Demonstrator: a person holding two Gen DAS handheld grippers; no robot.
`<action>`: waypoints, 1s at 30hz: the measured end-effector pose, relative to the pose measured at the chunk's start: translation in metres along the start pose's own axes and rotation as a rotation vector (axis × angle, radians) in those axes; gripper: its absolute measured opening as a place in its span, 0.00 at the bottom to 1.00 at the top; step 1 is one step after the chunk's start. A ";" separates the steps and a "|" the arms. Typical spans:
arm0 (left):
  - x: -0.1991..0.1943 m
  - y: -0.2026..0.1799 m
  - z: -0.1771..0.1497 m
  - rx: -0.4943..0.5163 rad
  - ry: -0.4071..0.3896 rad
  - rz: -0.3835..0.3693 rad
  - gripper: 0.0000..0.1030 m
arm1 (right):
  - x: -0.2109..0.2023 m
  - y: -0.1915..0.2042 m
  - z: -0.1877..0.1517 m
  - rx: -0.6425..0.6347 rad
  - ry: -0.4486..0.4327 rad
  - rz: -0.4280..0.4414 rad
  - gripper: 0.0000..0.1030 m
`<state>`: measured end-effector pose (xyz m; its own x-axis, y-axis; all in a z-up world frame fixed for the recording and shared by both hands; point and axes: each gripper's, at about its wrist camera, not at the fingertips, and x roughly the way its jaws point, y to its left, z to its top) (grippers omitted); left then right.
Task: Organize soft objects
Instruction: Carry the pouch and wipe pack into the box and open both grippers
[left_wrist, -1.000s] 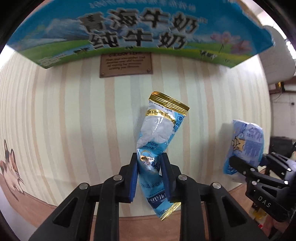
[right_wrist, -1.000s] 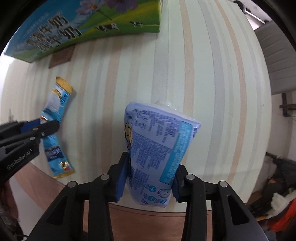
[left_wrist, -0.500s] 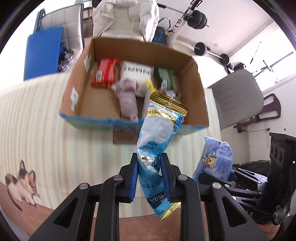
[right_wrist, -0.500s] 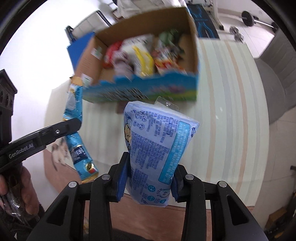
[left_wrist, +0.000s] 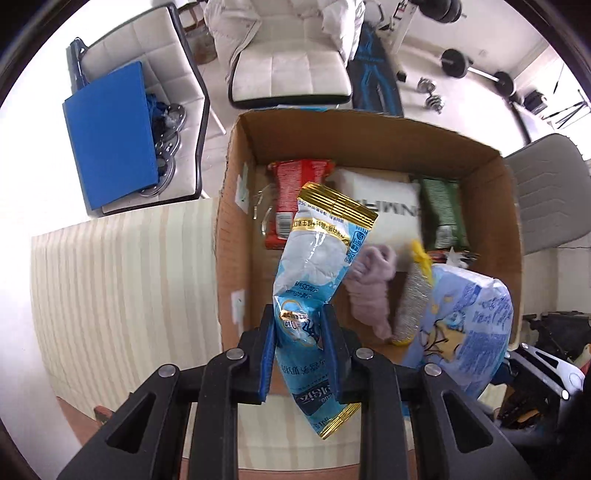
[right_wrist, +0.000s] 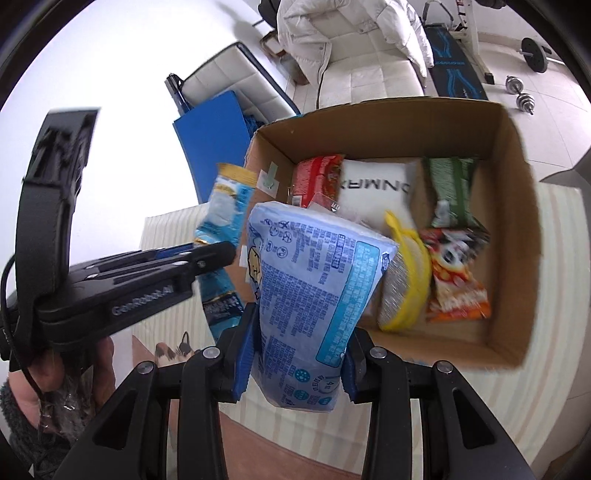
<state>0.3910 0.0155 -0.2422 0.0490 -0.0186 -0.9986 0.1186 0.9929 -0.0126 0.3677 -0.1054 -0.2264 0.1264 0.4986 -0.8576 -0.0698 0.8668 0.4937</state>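
Blue sachet (left_wrist: 314, 280) clamped in left gripper (left_wrist: 300, 347) jaws; right gripper (right_wrist: 295, 354) jaws grip blue packet (right_wrist: 310, 295), both above cardboard box (right_wrist: 517, 229).

The left gripper (left_wrist: 298, 328) pinches a gold-trimmed blue pouch (left_wrist: 314, 273) at its waist, with the pouch standing up between the fingers. Straight ahead sits an open cardboard box (left_wrist: 236, 229) holding a red packet (left_wrist: 295, 184), a white pillow pack (left_wrist: 388, 206), a green packet (left_wrist: 441, 214) and a lilac plush (left_wrist: 369, 288). Off to the right, just beside the gripper, hangs a pale blue bag (left_wrist: 469, 328).
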 end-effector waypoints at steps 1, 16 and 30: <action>0.005 0.001 0.004 0.007 0.013 0.011 0.20 | 0.016 0.002 0.009 -0.001 0.014 -0.009 0.40; 0.059 0.017 0.014 -0.006 0.128 0.046 0.48 | 0.123 -0.013 0.024 0.048 0.171 -0.089 0.89; 0.027 0.022 -0.020 -0.088 -0.025 -0.042 0.93 | 0.049 -0.042 -0.001 0.018 0.062 -0.268 1.00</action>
<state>0.3754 0.0390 -0.2705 0.0707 -0.0626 -0.9955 0.0338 0.9976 -0.0603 0.3760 -0.1171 -0.2888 0.0770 0.2514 -0.9648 -0.0245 0.9679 0.2502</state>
